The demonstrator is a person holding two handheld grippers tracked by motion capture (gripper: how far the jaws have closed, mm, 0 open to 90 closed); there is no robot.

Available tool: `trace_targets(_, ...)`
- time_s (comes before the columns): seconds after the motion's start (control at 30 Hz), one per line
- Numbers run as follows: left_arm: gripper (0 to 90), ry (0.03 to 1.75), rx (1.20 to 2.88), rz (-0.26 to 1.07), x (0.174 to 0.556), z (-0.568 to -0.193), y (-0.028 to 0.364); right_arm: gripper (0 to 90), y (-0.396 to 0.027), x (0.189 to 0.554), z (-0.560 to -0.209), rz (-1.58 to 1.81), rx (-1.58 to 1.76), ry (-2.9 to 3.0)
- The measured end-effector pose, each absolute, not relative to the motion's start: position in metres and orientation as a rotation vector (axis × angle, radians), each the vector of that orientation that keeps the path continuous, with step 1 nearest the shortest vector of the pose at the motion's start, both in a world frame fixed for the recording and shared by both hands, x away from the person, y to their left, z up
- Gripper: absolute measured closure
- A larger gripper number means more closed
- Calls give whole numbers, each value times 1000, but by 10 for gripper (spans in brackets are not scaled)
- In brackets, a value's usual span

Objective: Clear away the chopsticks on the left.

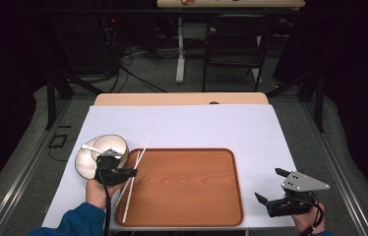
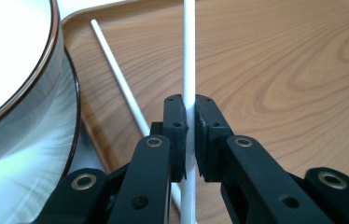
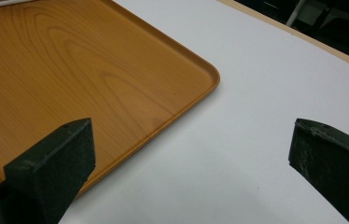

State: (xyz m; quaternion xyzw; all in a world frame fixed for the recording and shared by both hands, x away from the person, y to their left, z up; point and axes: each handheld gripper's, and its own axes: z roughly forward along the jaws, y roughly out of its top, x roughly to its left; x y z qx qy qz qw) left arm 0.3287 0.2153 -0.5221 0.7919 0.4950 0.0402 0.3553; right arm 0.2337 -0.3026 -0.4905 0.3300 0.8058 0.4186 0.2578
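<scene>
My left gripper (image 1: 134,172) (image 2: 189,100) is shut on a thin white chopstick (image 2: 189,46), which runs straight up between its pads over the left end of the wooden tray (image 1: 187,187) (image 2: 280,70). A second white chopstick (image 2: 116,70) lies slanted on the tray just beside it. In the high view the two chopsticks (image 1: 128,201) cross near the tray's left rim. My right gripper (image 1: 268,183) (image 3: 192,128) stands open over the white mat off the tray's (image 3: 70,60) right corner, with nothing between its fingers.
A pale bowl (image 1: 109,146) (image 2: 14,60) with a dark rim sits on a plate (image 1: 84,164) (image 2: 37,163) just left of the tray, with a white spoon (image 1: 91,147) resting in it. A white mat (image 1: 182,125) covers the table. A chair (image 1: 233,44) stands beyond the far edge.
</scene>
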Motion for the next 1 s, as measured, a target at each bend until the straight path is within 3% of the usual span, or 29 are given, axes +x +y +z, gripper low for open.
trace_targets(0.33,840,1282,1976,87,326,-521,211,0,-302,234,-491,1133,896,2186)
trace_targets(1.0,784,1313,2129,177,325,-535,216,2,-302,234,-491,1130,892,2192)
